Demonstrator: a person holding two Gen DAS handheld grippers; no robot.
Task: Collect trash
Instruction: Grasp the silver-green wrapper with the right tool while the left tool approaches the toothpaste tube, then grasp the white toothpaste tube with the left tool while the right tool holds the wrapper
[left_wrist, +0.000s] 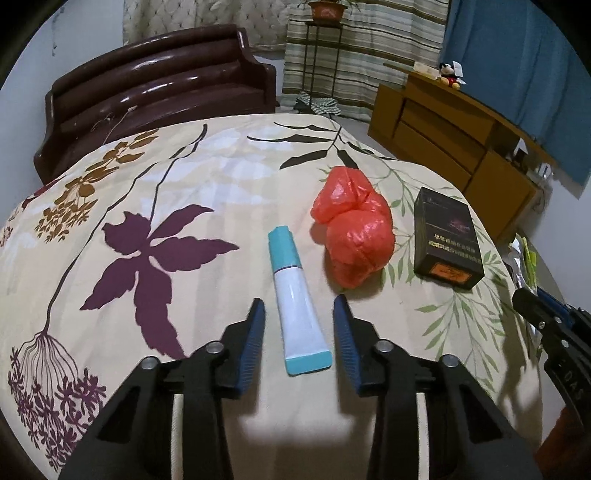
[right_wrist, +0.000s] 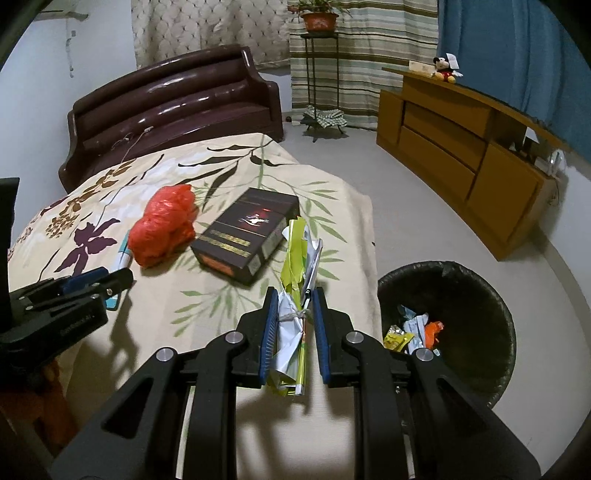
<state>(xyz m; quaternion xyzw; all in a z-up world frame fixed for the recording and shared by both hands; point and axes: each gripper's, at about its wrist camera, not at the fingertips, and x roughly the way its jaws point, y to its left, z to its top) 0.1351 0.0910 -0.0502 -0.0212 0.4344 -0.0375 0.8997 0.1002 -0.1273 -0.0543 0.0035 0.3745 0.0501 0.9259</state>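
Observation:
A white tube with teal ends (left_wrist: 286, 254) lies on the floral tablecloth (left_wrist: 184, 177). My left gripper (left_wrist: 299, 300) straddles its lower half, open, with a gap on each side of the tube. To the right of the tube sit a crumpled red plastic bag (left_wrist: 354, 229) and a dark box (left_wrist: 448, 240). My right gripper (right_wrist: 295, 291) is shut on a bundle of yellow-green and white wrappers (right_wrist: 299, 251), held above the table's right edge. Right of it on the floor stands a black-lined trash bin (right_wrist: 461, 295) holding several scraps. The red bag (right_wrist: 166, 225) and box (right_wrist: 247, 232) lie to its left.
A dark brown sofa (left_wrist: 159, 96) stands behind the table. A wooden cabinet (right_wrist: 461, 158) runs along the right wall, with a toy (right_wrist: 445, 68) on top. A plant stand (right_wrist: 321, 74) stands by the striped curtain. Bare grey floor (right_wrist: 369, 166) lies between table and cabinet.

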